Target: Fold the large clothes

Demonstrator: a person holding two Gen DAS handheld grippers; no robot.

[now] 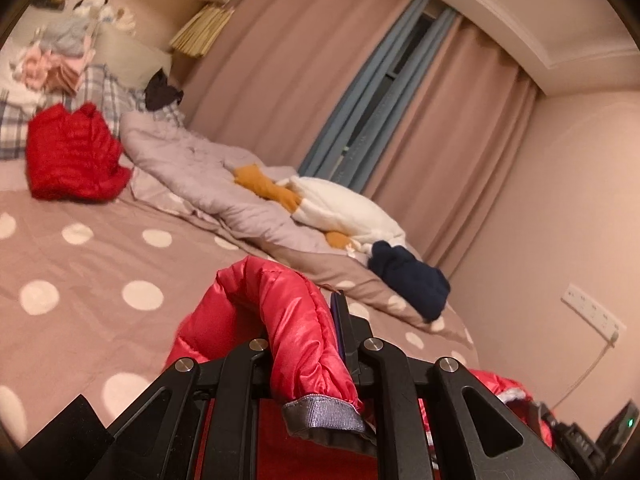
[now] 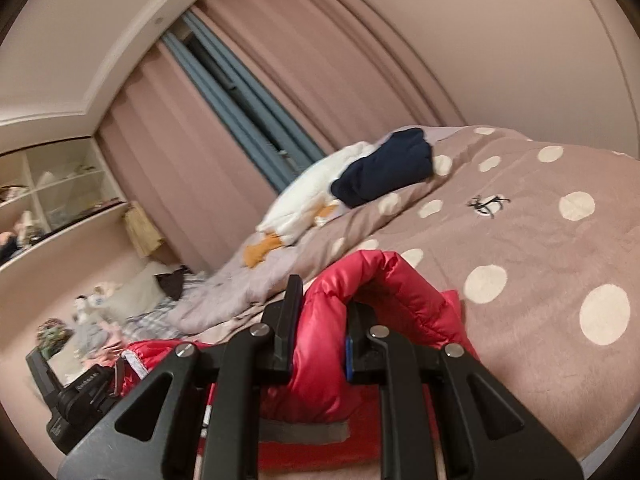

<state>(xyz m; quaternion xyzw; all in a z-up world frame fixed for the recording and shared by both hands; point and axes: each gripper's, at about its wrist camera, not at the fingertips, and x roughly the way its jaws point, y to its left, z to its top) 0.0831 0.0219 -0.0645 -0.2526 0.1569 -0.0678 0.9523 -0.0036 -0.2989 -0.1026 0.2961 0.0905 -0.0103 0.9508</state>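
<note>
1. The left gripper (image 1: 320, 344) has its jaws pinched tight on a red puffer jacket (image 1: 296, 328), near the grey-trimmed cuff (image 1: 324, 414) of a sleeve, so the slippery sleeve cannot slide out
2. The right gripper (image 2: 320, 332) is likewise clamped on a padded fold of the same jacket (image 2: 360, 300); a grip at each side probably lets the garment be carried as one span for a fold
3. The jacket arches over the polka-dot bedspread (image 1: 80, 280), its body hanging below the jaws
4. Further off lie another red jacket (image 1: 72, 156), a white garment (image 1: 344, 208) and a navy one (image 1: 412, 276), seemingly awaiting their turn
</note>
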